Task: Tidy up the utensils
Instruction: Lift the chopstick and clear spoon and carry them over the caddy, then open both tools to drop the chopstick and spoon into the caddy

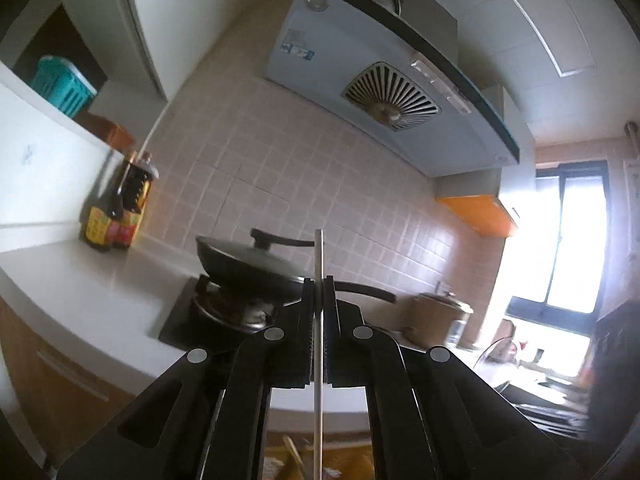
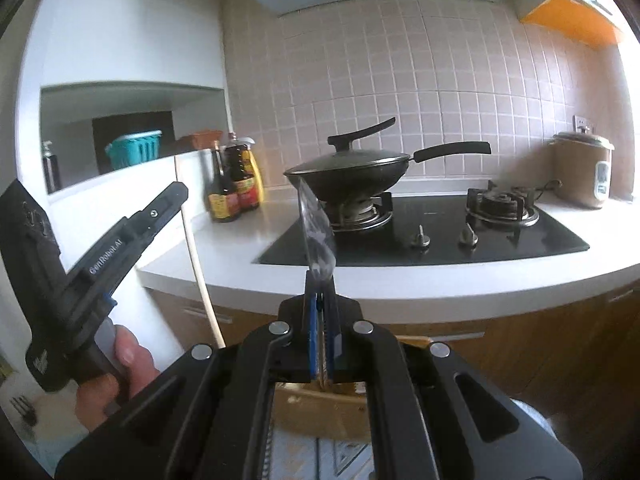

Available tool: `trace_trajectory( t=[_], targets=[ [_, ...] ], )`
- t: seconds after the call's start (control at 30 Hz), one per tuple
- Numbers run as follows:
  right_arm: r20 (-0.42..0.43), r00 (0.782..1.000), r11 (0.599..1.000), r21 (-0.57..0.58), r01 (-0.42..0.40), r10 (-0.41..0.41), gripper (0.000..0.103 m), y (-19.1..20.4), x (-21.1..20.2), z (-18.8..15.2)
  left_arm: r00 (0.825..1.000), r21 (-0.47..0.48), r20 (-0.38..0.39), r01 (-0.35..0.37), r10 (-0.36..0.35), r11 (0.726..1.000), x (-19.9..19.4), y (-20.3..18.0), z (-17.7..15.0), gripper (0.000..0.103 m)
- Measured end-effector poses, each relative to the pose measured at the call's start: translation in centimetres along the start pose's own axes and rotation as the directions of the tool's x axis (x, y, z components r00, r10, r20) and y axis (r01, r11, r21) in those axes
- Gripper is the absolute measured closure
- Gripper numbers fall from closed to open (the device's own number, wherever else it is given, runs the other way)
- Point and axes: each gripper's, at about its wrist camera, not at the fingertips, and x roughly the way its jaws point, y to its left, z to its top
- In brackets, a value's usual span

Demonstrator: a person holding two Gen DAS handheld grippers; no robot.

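Note:
My left gripper point(image 1: 319, 284) is shut on a thin pale chopstick point(image 1: 318, 256) that stands upright between its pads and runs down below them. The same gripper point(image 2: 176, 192) and chopstick point(image 2: 196, 260) show at the left in the right wrist view, held by a hand. My right gripper point(image 2: 320, 300) is shut on a clear plastic utensil point(image 2: 316, 224), whose transparent end sticks up and forward from the pads. Both grippers are held in the air in front of the white counter point(image 2: 240, 256).
A black wok with lid point(image 2: 352, 172) sits on the gas stove point(image 2: 440, 236). Sauce bottles point(image 2: 236, 184) stand at the counter's left, a rice cooker point(image 2: 584, 168) at the right. A teal basket point(image 2: 136, 152) sits in a wall niche. A wooden box point(image 2: 320, 404) lies below.

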Motion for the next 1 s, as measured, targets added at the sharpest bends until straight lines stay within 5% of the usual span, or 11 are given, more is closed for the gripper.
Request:
trace_trajectory(
  t=[0.17, 0.6, 0.67, 0.73, 0.8, 1.0],
  targets=[
    [-0.025, 0.999, 0.998, -0.050, 0.041, -0.042, 0.101, -0.1, 2.9, -1.1, 0.999, 0.037, 0.008, -0.046, 0.045, 0.998, 2.0, 0.7, -1.8, 0.101],
    [-0.168, 0.986, 1.000, -0.013, 0.014, -0.016, 0.101, -1.8, 5.8, -3.4, 0.995, 0.085, -0.091, -0.034, 0.041, 0.996, 2.6, 1.8, -4.0, 0.100],
    [-0.179, 0.983, 0.999, -0.032, 0.028, -0.033, 0.100, -1.5, 5.4, -3.5, 0.992, 0.097, -0.125, -0.018, 0.030, 0.995, 2.3, 1.8, -3.6, 0.096],
    [-0.209, 0.978, 1.000, -0.020, 0.008, -0.012, 0.093, -1.5, 5.0, -3.5, 0.988, 0.094, -0.154, 0.000, 0.014, 0.996, 1.7, 2.0, -3.3, 0.076],
    [-0.227, 0.974, 1.000, 0.005, -0.001, 0.002, 0.079, -1.7, 4.4, -3.6, 0.984, 0.100, -0.178, 0.013, 0.005, 0.995, 1.1, 1.9, -3.0, 0.067],
    [-0.236, 0.972, 0.998, 0.064, 0.006, 0.009, 0.071, -2.2, 0.5, -3.5, 0.965, 0.062, -0.259, 0.051, -0.033, 0.997, -1.9, 2.2, -0.9, 0.065]
  ],
)
